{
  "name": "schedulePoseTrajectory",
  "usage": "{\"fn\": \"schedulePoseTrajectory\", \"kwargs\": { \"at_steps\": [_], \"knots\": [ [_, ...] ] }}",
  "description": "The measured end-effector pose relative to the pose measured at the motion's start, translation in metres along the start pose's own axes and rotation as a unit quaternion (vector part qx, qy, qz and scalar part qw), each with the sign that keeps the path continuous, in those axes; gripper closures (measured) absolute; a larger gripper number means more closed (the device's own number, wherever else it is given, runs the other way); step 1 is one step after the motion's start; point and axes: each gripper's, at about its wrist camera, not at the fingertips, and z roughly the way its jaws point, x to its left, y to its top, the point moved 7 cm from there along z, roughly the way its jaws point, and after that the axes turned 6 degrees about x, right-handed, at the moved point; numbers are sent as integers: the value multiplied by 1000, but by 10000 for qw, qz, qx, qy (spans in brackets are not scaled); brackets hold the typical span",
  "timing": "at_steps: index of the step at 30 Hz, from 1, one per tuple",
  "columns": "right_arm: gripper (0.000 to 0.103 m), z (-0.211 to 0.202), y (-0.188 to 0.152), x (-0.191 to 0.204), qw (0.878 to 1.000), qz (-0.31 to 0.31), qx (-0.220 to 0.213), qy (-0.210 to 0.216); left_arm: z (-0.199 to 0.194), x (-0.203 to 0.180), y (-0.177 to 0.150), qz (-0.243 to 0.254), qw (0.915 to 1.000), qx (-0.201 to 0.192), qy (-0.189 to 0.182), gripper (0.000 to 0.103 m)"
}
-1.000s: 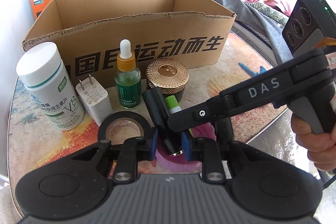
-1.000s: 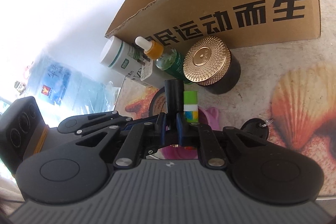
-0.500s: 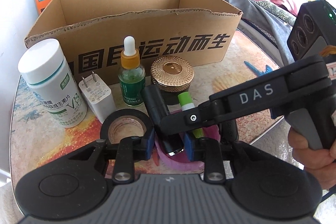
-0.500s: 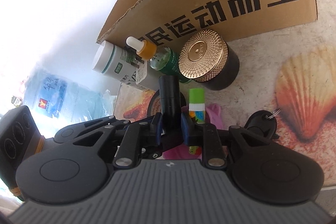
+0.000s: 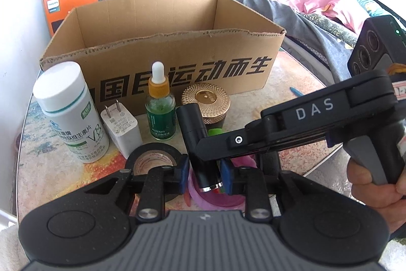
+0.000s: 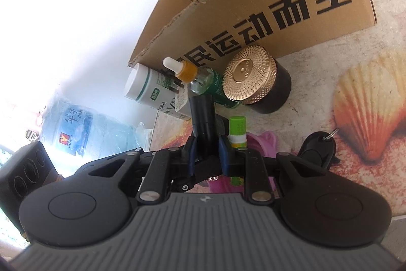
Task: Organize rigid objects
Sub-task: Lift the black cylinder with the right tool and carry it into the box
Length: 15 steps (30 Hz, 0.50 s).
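A black tube stands tilted over a pink dish on the table. My right gripper reaches in from the right and is shut on the tube's middle; in the right wrist view its pads clamp the black tube at the right gripper. My left gripper has the tube's silver-rimmed lower end between its pads. Its jaws are closing, and a small gap shows beside the left pad. A green-capped stick stands just right of the tube.
An open cardboard box stands behind. In front of it are a white pill bottle, white charger, green dropper bottle, gold-lidded jar and black tape roll. A black key fob lies at the right.
The right gripper's pads stand slightly wider around the black tube than a second ago, and its view has tilted a little. The left gripper stays around the tube's lower end.
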Motion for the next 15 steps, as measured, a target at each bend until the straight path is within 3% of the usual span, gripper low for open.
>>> {"fn": "schedulePoseTrajectory", "kwargs": {
  "at_steps": [9,15],
  "knots": [
    [85,-24,14,55,9968,-681,-357,-204,-41,1,22,114,9989,-446,101,76],
    [85,-34,65,108,9912,-1171,-619,-7,-76,22,73,167,9957,-821,382,76]
  ]
}}
